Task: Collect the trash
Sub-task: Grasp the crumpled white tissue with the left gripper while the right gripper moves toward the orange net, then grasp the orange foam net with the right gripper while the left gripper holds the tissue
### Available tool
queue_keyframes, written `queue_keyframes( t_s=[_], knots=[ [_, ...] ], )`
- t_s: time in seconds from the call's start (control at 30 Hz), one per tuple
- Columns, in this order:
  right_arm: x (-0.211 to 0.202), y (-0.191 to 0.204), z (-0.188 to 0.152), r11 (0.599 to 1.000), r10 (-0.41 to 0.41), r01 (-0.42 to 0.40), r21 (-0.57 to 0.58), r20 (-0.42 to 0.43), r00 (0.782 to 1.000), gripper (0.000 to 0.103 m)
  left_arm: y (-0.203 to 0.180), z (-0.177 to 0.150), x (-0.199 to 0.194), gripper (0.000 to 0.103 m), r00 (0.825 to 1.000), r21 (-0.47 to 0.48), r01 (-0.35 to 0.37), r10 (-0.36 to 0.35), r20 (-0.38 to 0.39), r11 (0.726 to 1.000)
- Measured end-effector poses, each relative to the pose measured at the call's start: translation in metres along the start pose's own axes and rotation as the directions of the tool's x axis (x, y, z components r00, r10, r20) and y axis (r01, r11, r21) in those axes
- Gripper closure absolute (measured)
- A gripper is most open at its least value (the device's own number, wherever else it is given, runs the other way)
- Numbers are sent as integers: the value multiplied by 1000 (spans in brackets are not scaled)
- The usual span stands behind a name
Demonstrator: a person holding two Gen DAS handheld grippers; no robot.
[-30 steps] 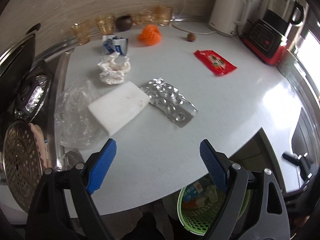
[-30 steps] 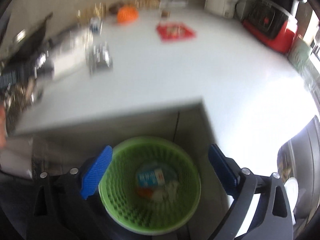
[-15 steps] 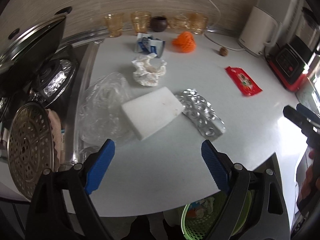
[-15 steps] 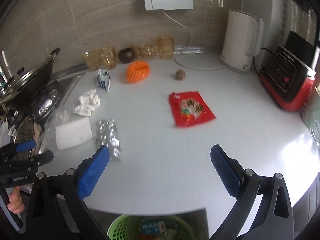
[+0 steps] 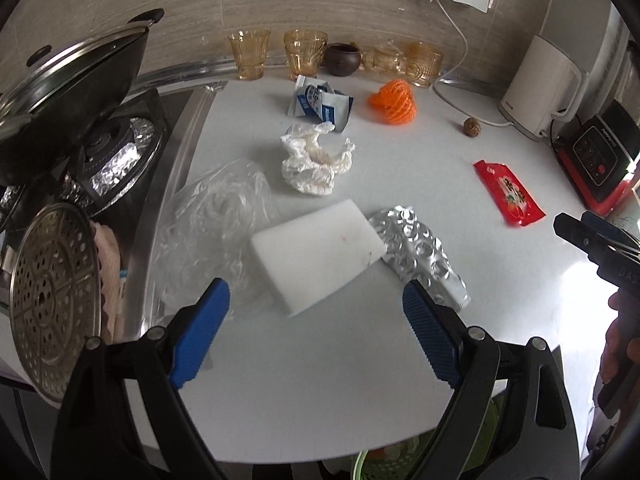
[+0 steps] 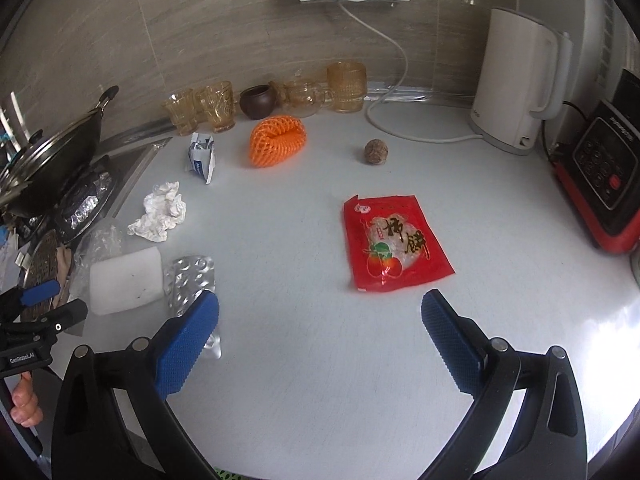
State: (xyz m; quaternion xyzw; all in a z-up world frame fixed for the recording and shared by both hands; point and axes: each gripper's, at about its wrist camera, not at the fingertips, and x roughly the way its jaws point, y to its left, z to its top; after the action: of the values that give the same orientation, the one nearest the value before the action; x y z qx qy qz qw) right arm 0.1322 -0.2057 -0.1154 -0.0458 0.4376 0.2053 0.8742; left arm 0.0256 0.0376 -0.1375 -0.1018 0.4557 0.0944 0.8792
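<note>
Trash lies on the white counter (image 5: 304,380): a white foam block (image 5: 316,250) (image 6: 124,278), a silver blister pack (image 5: 420,254) (image 6: 188,278), a clear plastic bag (image 5: 216,216), crumpled white paper (image 5: 314,160) (image 6: 160,212), a blue-white carton (image 5: 318,102) (image 6: 202,156), orange foam net (image 5: 394,102) (image 6: 278,140), a brown nut (image 6: 376,152) and a red snack wrapper (image 5: 510,196) (image 6: 394,240). My left gripper (image 5: 316,332) hangs open just short of the foam block. My right gripper (image 6: 320,340) is open, empty, in front of the red wrapper.
A stove with a lidded wok (image 5: 68,92) and a perforated steamer plate (image 5: 52,300) stands at the left. Amber glasses (image 6: 218,106) and a brown pot line the back wall. A white kettle (image 6: 516,80) and red appliance (image 6: 604,184) sit right. A green basket's rim (image 5: 400,464) shows below the counter edge.
The right gripper rose from over the green basket to above the counter, facing the red wrapper. The left gripper shifted left and rolled, so the foam block is now centred ahead of it.
</note>
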Motion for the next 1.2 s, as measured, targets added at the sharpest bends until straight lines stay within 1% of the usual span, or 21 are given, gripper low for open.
queue_keyframes(
  t_s=[0.2,0.33,0.43,0.53,0.7,0.77,0.87,0.97,1.1,1.17,1.2],
  knots=[
    [18,-2,6,999,33,-33,-28,-18,999,2,-1,6,13,19,1000,29,12,-13,12,1000],
    [27,0,9,998,52,-53,-43,-24,998,3,-3,9,21,19,1000,50,-13,13,5,999],
    [33,-2,11,998,51,-52,-47,-25,998,3,-5,12,23,19,1000,44,-12,11,9,999],
    [40,-8,17,998,48,-49,-43,-26,999,3,-9,21,26,19,1000,30,-5,4,19,1000],
    [51,-19,27,999,35,-36,-34,-21,999,2,-18,51,44,19,999,-10,-18,18,30,1000],
    [54,-22,31,999,33,-34,-26,-16,999,2,-19,68,58,19,1000,-33,-16,17,21,999],
    [58,-26,38,999,32,-32,-18,-7,999,2,-17,92,85,19,999,-64,-32,31,-22,997],
    [60,-27,45,999,34,-34,-21,1,999,2,-12,106,107,19,997,-88,-55,50,-52,995],
    [68,-23,60,999,43,-42,-30,15,999,2,-9,114,131,19,991,-97,-99,89,-97,990],
    [73,-18,67,998,48,-47,-36,18,999,2,-8,115,137,27,991,-98,-89,78,-112,991],
    [76,-16,70,998,50,-50,-37,20,999,2,-8,115,140,34,989,-96,-88,76,-123,991]
  ],
)
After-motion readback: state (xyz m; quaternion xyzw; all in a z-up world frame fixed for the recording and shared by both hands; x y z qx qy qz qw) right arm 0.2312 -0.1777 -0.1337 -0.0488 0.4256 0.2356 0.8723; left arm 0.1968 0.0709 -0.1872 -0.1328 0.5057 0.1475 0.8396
